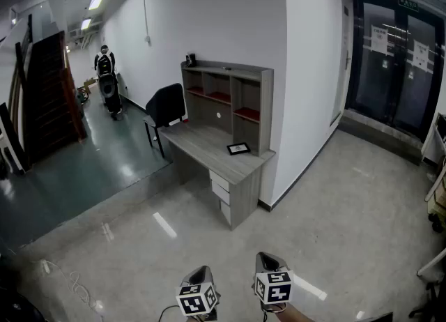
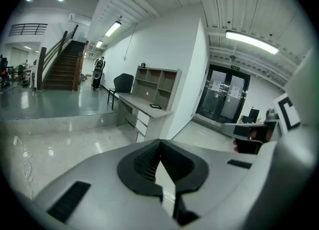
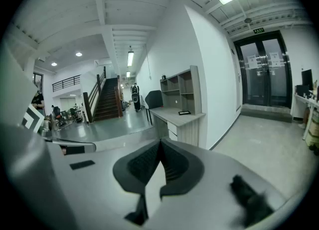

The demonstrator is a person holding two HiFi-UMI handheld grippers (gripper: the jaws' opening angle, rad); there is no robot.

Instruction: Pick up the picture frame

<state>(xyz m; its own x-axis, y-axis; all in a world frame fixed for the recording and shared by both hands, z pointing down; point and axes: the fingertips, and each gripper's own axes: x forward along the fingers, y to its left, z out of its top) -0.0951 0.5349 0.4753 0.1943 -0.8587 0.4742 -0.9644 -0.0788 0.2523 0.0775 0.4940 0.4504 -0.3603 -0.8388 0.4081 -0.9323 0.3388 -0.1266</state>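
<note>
Head view first: the picture frame [image 1: 238, 148] sits on the desk's worktop [image 1: 202, 145] at the drawer end, back near the rear edge, right by the foot of the shelf unit [image 1: 230, 97]. It looks like it's lying flat, but it's too small from here to be sure. You're standing well away from it, with open floor [image 1: 209, 244] between you and the desk. That's probably why the left gripper [image 1: 201, 275] and right gripper [image 1: 269, 261] are just parked low at the bottom of the picture, side by side and tipped a bit downward. There's nothing within reach. The chair [image 1: 165, 106] is at the far end of the worktop, so I'd guess the drawer end is the easy way in.

Left gripper view: jaws fully together, ribbed pads meeting at the tip, nothing in them. The frame [image 2: 155, 106] shows as a tiny dark slab at the near end of the worktop [image 2: 142, 105], way beyond the jaws.

Right gripper view: same deal, the right gripper [image 3: 159, 142] is pinched closed and empty. The frame [image 3: 184, 112] is near the worktop's [image 3: 172, 118] end, tucked under the shelf unit [image 3: 182, 92].

Since it sits right against the shelf unit, you'll likely want to come in over the front edge and open up only once you're close.
</note>
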